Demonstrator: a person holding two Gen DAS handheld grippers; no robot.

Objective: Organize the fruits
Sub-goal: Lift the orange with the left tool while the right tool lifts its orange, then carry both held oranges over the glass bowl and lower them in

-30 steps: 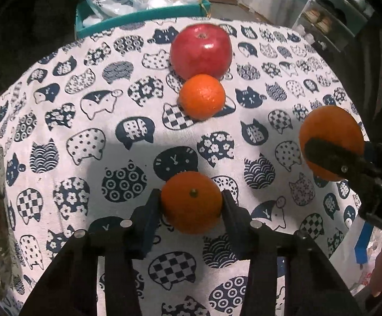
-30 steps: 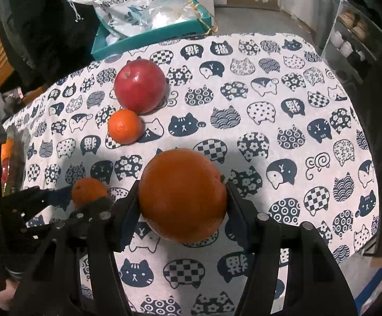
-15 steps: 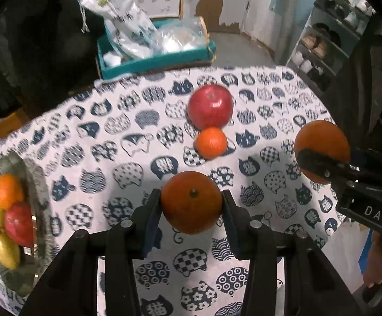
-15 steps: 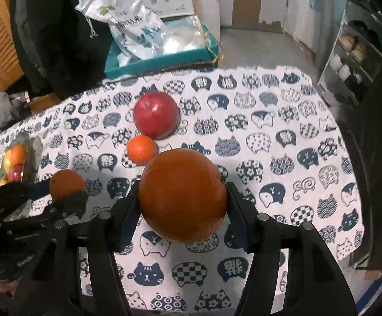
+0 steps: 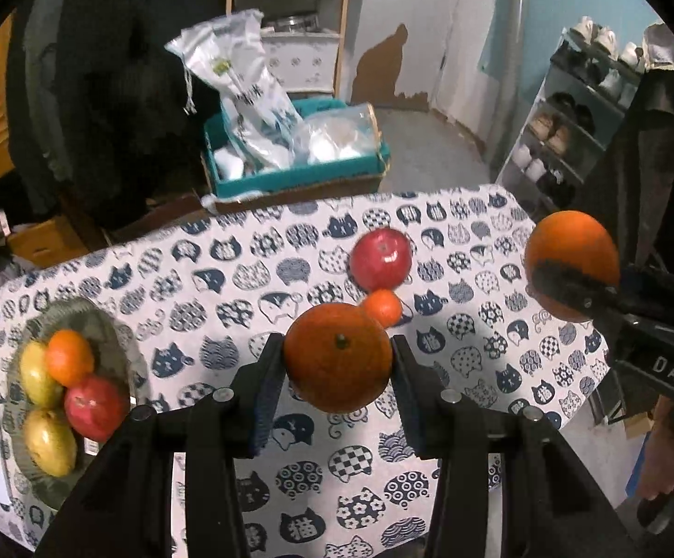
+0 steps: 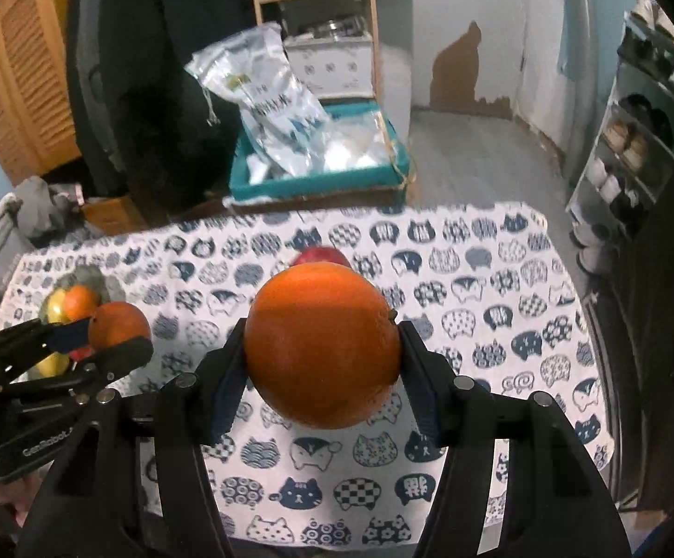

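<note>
My left gripper is shut on a mandarin and holds it well above the table. My right gripper is shut on a large orange, also raised; it shows in the left wrist view at the right. A red apple and a small mandarin touch each other on the cat-print tablecloth. A grey fruit bowl at the table's left holds a mandarin, a red apple and two yellow pears. In the right wrist view the apple is mostly hidden behind the orange.
A teal box with plastic bags stands on the floor beyond the table's far edge. A shoe rack is at the right. A dark coat hangs at the back left. The table's right edge drops off near my right gripper.
Both grippers have risen high above the table with their fruit. The view has widened, so the fruit bowl at the left and the room behind have come into sight.
</note>
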